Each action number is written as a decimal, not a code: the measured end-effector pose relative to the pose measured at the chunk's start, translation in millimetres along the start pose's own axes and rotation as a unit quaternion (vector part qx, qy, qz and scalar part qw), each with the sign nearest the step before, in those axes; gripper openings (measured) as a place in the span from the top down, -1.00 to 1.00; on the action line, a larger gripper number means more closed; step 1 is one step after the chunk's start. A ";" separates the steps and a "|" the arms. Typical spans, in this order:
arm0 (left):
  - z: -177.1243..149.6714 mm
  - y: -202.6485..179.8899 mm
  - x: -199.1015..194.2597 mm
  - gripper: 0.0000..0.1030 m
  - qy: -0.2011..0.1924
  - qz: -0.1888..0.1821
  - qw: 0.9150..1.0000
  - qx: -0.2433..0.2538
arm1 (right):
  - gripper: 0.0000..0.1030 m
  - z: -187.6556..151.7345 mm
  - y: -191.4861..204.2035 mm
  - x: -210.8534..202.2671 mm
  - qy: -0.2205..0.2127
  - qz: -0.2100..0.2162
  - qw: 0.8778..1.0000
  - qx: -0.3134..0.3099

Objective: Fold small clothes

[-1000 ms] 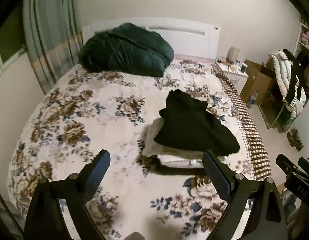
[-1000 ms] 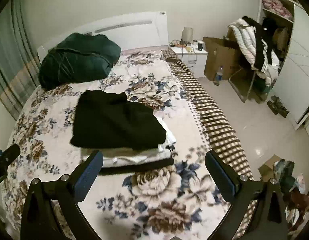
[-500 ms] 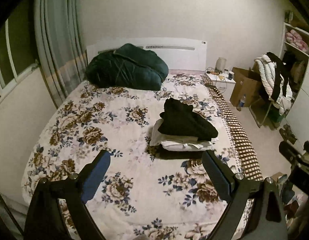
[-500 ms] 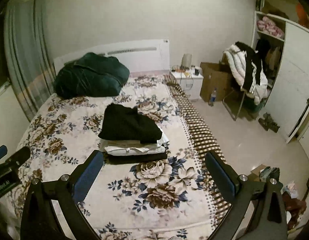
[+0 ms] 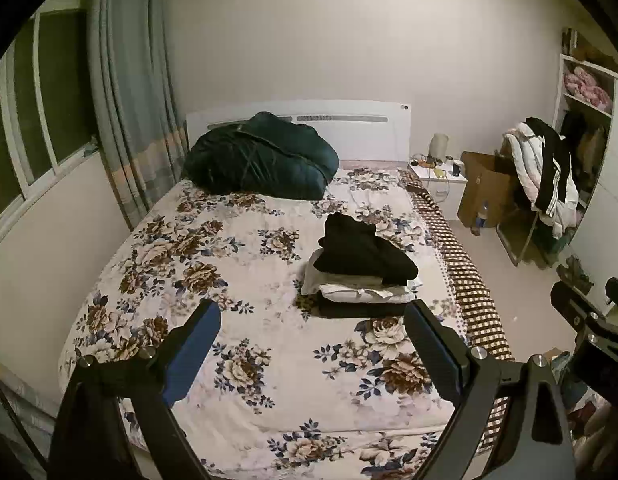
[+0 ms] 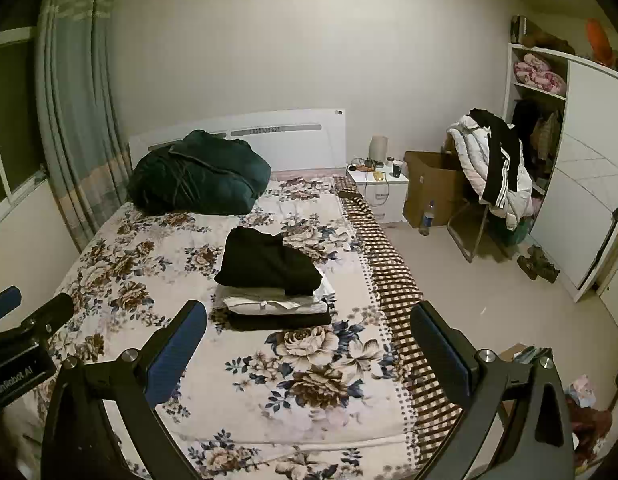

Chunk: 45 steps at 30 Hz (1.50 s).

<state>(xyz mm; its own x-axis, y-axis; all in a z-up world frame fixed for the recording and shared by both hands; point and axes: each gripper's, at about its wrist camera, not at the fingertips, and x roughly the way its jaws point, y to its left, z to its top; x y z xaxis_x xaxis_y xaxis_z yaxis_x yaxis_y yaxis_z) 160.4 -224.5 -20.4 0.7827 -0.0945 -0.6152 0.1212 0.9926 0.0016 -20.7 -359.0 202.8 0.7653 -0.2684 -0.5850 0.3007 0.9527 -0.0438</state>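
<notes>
One stack of folded clothes (image 5: pixel 363 276) sits on the bed (image 5: pixel 197 264), toward its right side and about midway between the headboard and the near edge. I count roughly four layers: a black garment (image 6: pixel 269 262) on top, loosely folded with its far end humped up; two pale, whitish pieces under it; and a dark piece at the bottom lying flat on the floral cover. The top garment overhangs the pale layers on the right.

There are two hand-held grippers, both held back over the near end of the bed, well apart from the stack. The left hand-held gripper (image 5: pixel 311 340) has its jaws spread wide with nothing between them; its blue inner pads (image 5: pixel 191 354) are bare. The right hand-held gripper (image 6: pixel 309 340) is likewise spread wide and holds nothing.

In the right wrist view the left tool's body shows at the left edge, and its label (image 6: pixel 11 380) reads "GenRobot.AI".

One dark green duvet bundle (image 5: pixel 261 158) lies at the far end against the white headboard (image 6: pixel 293 136). One white nightstand (image 6: pixel 379 192) stands to the right of the bed, with one cardboard box (image 6: pixel 431 188) beside it.
</notes>
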 end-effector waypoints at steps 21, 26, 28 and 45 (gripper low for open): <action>-17.9 -9.5 -31.3 -1.00 -0.006 0.015 1.000 -0.010 | -1.00 -4.4 -24.6 -18.9 -0.007 0.009 1.000 -0.009; -17.9 -10.3 -31.8 -1.00 -0.003 0.017 1.000 -0.013 | -1.00 2.4 -28.3 -16.5 -0.008 0.016 1.000 -0.017; -17.8 -10.0 -31.5 -1.00 -0.003 0.017 1.000 -0.014 | -1.00 4.8 -26.8 -14.1 -0.008 0.017 1.000 -0.016; -16.9 -11.3 -33.6 -1.00 -0.005 0.023 1.000 -0.014 | -1.00 9.7 -27.8 -0.2 -0.008 0.029 0.999 -0.028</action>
<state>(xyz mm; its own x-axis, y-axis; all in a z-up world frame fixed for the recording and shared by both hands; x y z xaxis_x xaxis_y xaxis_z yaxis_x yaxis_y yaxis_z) 122.4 -231.3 -13.1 0.7926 -0.0499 -0.6077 0.0678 0.9977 0.0065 -23.6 -386.8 212.0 0.7898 -0.2140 -0.5748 0.2238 0.9731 -0.0548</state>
